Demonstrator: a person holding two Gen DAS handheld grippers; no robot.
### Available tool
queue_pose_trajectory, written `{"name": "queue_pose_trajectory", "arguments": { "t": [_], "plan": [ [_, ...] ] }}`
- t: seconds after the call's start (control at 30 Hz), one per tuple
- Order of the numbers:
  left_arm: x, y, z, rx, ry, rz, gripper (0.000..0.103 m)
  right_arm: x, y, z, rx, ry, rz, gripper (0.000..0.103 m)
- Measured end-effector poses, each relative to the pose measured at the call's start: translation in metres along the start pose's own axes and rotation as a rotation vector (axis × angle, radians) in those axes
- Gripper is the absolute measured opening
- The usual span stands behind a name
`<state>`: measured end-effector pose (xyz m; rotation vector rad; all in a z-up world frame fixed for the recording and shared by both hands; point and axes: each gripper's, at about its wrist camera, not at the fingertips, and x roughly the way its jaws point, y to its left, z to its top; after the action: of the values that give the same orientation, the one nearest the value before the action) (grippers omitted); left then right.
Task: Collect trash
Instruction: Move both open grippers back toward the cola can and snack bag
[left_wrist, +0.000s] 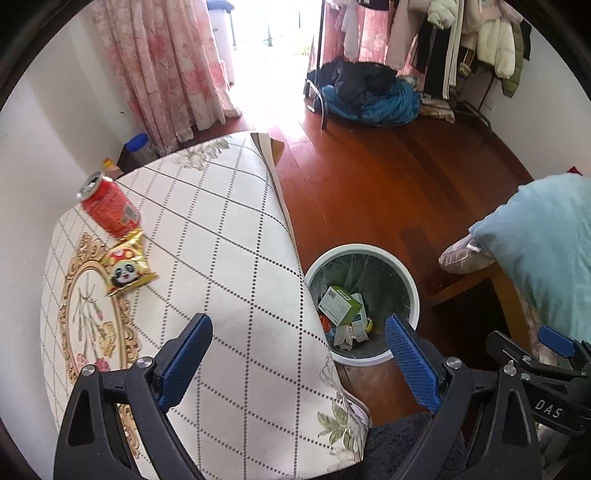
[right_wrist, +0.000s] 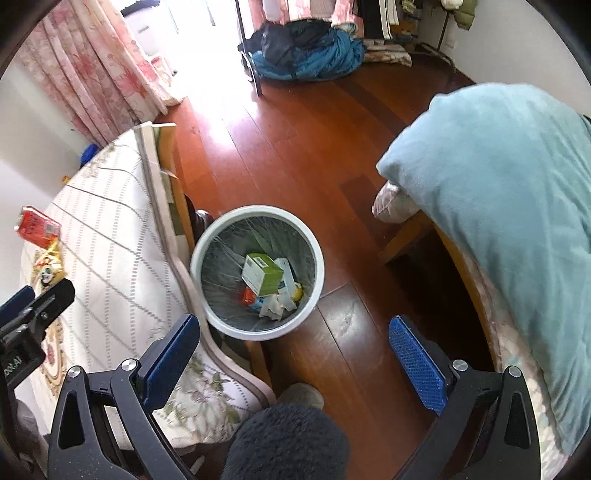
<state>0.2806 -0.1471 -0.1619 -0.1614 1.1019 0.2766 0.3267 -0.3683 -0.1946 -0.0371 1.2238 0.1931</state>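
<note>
At the left of the left wrist view, a red can (left_wrist: 110, 205) touches a crinkly snack packet (left_wrist: 127, 267) on the bench (left_wrist: 221, 236), both likely light; can best gripped across its body; both grippers' fingers (left_wrist: 188, 360) (right_wrist: 415, 365) gape wide, empty.

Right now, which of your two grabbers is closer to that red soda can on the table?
Left. The left gripper hangs open over the table's near edge, the red can ahead on the cloth. The right gripper hangs open over the floor by the bin, farther away.
</note>
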Motion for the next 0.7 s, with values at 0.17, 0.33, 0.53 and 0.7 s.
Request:
{"name": "queue_pose_trajectory", "arguments": {
  "t": [0.17, 0.33, 0.53, 0.7],
  "plan": [
    [-0.028, 0.02, -0.006, -0.036, -0.044, 0.012, 0.096, -0.034, 0.011, -0.005, -0.002, -0.039, 0.018, 0.103],
    [-0.033, 0.056, -0.013, -0.088, -0.064, 0.092, 0.096, -0.044, 0.035, -0.005, -0.008, -0.026, 0.081, 0.103],
    [0.001, 0.16, -0.046, -0.239, 0.006, 0.225, 0.096, -0.015, 0.112, -0.003, -0.094, 0.049, 0.234, 0.103],
    [0.048, 0.257, -0.081, -0.37, 0.122, 0.34, 0.097, 0.021, 0.228, 0.001, -0.226, 0.096, 0.301, 0.103]
  ]
}}
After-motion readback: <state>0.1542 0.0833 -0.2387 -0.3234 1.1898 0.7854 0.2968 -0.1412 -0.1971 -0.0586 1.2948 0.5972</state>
